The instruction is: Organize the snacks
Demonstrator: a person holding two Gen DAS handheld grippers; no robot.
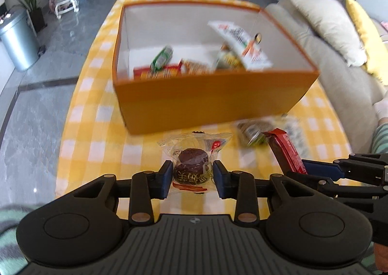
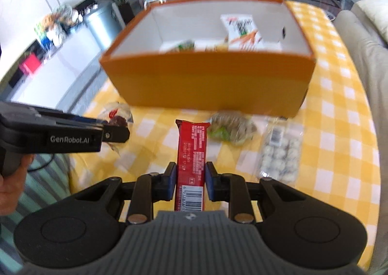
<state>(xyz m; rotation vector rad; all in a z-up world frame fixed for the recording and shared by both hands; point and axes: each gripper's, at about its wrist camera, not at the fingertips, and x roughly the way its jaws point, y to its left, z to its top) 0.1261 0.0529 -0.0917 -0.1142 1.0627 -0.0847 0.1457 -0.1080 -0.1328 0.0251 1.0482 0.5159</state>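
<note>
An orange box (image 1: 213, 103) (image 2: 208, 81) stands on the yellow checked tablecloth and holds several snack packs. My left gripper (image 1: 191, 174) is shut on a clear-wrapped brown date snack (image 1: 192, 166), held above the cloth in front of the box. My right gripper (image 2: 190, 175) is shut on a red snack bar (image 2: 191, 151), which also shows at the right of the left wrist view (image 1: 285, 151). The left gripper appears at the left of the right wrist view (image 2: 116, 133).
A green-brown snack pack (image 2: 230, 128) (image 1: 253, 132) and a clear pack of white balls (image 2: 281, 151) lie on the cloth (image 2: 339, 129) before the box. A beige sofa (image 1: 327, 40) is to the right. A metal bin (image 1: 17, 40) stands on the floor at left.
</note>
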